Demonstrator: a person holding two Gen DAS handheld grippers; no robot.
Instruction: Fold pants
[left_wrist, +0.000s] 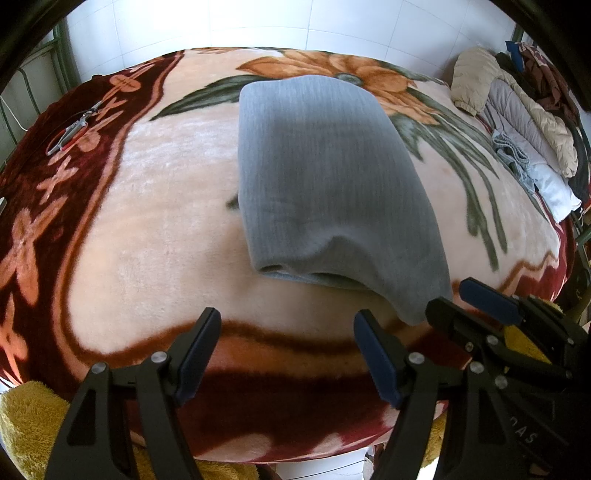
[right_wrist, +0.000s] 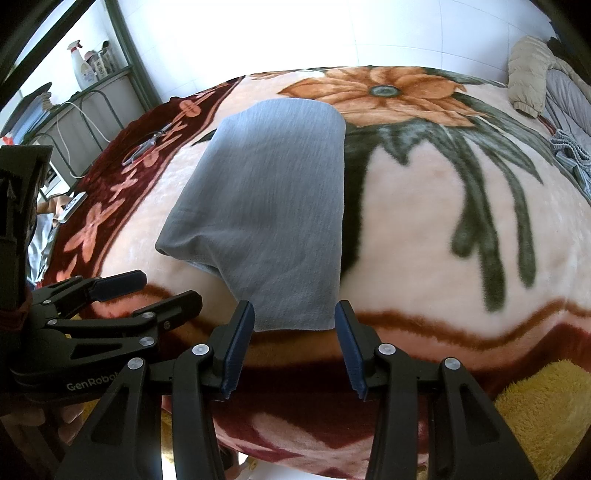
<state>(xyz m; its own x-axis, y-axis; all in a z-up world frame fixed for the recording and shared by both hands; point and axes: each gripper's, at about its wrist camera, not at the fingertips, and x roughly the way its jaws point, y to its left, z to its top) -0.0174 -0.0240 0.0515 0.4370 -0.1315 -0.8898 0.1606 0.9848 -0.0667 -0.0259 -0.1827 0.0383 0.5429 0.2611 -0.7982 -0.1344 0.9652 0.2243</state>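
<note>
Grey ribbed pants (left_wrist: 325, 177) lie folded in a compact stack on the floral blanket (left_wrist: 155, 229), also seen in the right wrist view (right_wrist: 273, 206). The near edge of the stack lifts a little and shows layers. My left gripper (left_wrist: 288, 332) is open and empty, just short of the pants' near edge. My right gripper (right_wrist: 295, 325) is open and empty, its tips at the near corner of the pants. The right gripper shows in the left wrist view (left_wrist: 469, 299), and the left gripper in the right wrist view (right_wrist: 147, 288), close beside each other.
Scissors (left_wrist: 74, 127) lie on the blanket's dark red border at the far left. A heap of jackets and clothes (left_wrist: 517, 122) is at the far right. A yellow fluffy cloth (right_wrist: 546, 413) hangs at the near edge. A shelf with bottles (right_wrist: 92, 66) stands at the left.
</note>
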